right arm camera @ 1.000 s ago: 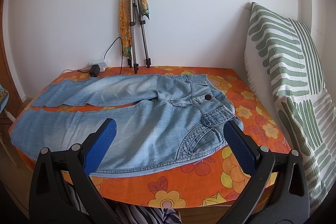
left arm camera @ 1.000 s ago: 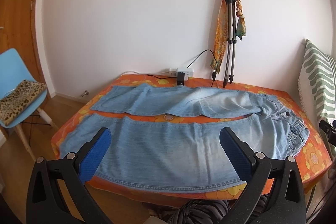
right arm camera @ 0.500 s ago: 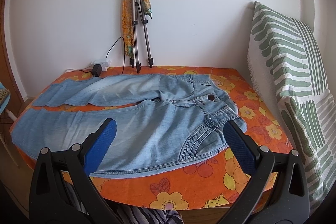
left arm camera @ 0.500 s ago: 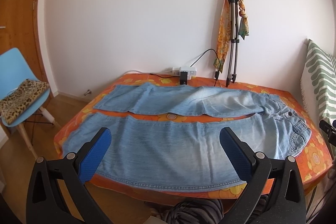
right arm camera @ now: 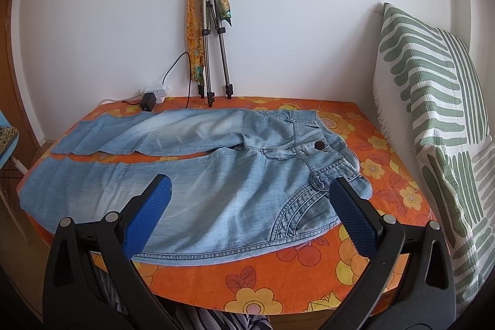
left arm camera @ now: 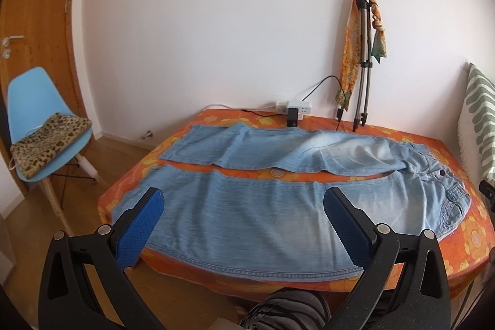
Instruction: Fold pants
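Light blue jeans [left arm camera: 247, 215] lie spread flat on the table with the orange flowered cloth [left arm camera: 473, 240], legs to the left, waist to the right. They also show in the right wrist view [right arm camera: 216, 190], with the waist button [right arm camera: 319, 146] on the right. My left gripper [left arm camera: 243, 206] is open and empty, held in front of the near leg. My right gripper [right arm camera: 249, 194] is open and empty, held in front of the hip and pocket seams. Neither touches the jeans.
A tripod with a scarf [left arm camera: 363, 61] leans on the wall behind the table, beside a power strip and black adapter [left arm camera: 294, 112]. A striped cushion [right arm camera: 433, 113] stands at the right. A blue chair [left arm camera: 40, 119] and wooden door are at the left.
Both grippers have drawn back and risen slightly, so the table and jeans sit a little lower and farther in both views. The jeans have not moved.
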{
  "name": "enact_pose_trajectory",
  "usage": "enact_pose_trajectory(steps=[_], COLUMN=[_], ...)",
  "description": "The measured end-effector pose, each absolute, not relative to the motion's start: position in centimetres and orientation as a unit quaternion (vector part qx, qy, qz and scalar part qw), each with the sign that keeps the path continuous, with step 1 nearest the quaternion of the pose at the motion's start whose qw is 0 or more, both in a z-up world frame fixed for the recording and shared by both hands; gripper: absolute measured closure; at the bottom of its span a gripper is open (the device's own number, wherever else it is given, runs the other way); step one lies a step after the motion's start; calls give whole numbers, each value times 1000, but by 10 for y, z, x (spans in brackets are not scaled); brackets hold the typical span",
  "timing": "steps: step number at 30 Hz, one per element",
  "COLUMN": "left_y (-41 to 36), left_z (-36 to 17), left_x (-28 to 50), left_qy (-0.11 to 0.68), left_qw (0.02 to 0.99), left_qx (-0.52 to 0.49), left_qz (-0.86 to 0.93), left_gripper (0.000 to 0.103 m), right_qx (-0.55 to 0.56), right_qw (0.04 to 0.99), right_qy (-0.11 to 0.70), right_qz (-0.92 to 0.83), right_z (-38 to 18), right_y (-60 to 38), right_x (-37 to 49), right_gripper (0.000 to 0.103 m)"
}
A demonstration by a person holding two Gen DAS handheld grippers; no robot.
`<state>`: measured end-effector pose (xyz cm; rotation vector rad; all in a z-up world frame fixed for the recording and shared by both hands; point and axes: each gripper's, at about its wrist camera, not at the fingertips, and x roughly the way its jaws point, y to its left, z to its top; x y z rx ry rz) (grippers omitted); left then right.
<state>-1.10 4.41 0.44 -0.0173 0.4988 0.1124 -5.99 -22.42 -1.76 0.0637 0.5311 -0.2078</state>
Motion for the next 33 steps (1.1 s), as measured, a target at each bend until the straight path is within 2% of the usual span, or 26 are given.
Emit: enact_pose_trajectory(steps=[14,19,26,33], left_y=[89,116,155,187], left_z=[13,4,6,31], left_x=[-6,-5,1,34], left_qy=[257,280,292,284], left_qw=[964,957,950,953], left_qx=[5,-17,-47,-38], left_qz=[64,77,100,97], left_gripper=[1,12,18,22], right_qx=[31,40,62,60], right_qw=[960,956,959,970], right_qy=[248,259,259,232], right_qz=[-122,-128,-101,-45], right_z=[-8,-15,-14,14], right_y=[-282,-307,-318,-300], right_x=[-70,-76,-69,-41], right_gripper=[0,0,0,0])
